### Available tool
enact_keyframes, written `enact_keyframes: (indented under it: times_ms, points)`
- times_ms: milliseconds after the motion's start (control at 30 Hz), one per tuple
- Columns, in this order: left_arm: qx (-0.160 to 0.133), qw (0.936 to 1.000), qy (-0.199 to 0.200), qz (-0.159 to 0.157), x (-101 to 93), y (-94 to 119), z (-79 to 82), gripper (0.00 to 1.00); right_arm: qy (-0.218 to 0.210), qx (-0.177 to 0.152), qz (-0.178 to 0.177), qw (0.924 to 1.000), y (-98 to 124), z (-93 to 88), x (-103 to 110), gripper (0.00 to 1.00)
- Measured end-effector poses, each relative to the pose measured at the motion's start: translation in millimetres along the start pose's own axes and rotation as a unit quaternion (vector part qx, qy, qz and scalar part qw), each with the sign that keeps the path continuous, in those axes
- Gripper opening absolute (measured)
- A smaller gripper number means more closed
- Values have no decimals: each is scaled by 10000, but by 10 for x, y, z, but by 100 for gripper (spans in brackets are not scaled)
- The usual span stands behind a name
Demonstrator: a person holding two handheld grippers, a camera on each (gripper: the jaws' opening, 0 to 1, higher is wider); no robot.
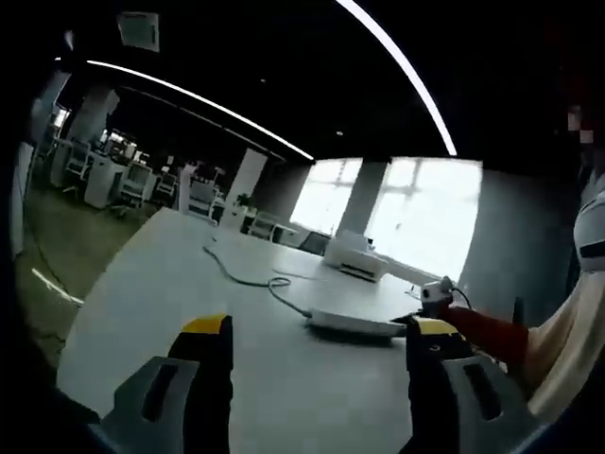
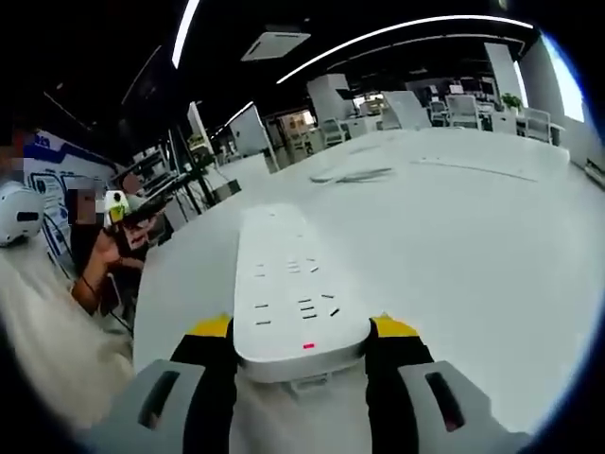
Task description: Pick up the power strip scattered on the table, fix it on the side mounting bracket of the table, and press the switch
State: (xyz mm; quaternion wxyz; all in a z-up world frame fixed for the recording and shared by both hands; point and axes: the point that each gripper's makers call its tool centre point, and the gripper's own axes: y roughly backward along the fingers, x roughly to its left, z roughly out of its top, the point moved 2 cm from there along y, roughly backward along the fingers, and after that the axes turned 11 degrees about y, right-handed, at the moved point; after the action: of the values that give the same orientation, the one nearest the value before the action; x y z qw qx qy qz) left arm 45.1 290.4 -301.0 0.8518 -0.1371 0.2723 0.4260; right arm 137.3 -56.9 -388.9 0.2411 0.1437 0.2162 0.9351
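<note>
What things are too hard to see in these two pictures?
- Side mounting bracket: I cannot make it out; the table edges run out of frame.
- Power strip: its near end is hidden between the right gripper jaws in the right gripper view; the socket marks are blurred.
- Cable: its far end is too small to follow in the left gripper view.
- White box on the table: too blurred to identify.

Open-plan office.
Long white table (image 1: 170, 284); desks and chairs (image 1: 132, 180) at 10 o'clock; linear ceiling lights (image 1: 198, 99); large windows (image 1: 416, 213).
</note>
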Motion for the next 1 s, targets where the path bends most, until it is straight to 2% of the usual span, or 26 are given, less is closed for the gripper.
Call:
enact_keyframes:
  times_ms: [33, 100, 167, 400, 500, 667, 800, 1000]
  points:
    - [124, 9997, 197, -61, -18, -30, -41, 80, -55, 2, -2, 10000, 1, 4, 3, 49]
    - [53, 9987, 476, -179, -47, -83, -33, 80, -91, 12, -8, 10000, -2, 7, 13, 49]
    - [107, 9973, 661, -290, -75, -116, -52, 80, -130, 20, -15, 9999, -5, 9, 21, 49]
    - [174, 9938, 1069, -242, -62, -240, -76, 81, -282, 23, -63, 9996, -15, 17, 61, 49]
    - [138, 9909, 1298, -319, -108, -306, -87, 85, -340, 23, -82, 9994, -17, 18, 76, 49]
    - [81, 9865, 1586, -394, -120, -401, -116, 86, -395, -1, -150, 9991, -29, 16, 118, 49]
    - [81, 9804, 1927, -408, -104, -483, -157, 86, -477, -44, -205, 9986, -36, 19, 151, 49]
    - [140, 9652, 2559, -513, -111, -615, -199, 82, -556, -82, -274, 9980, -42, 23, 184, 49]
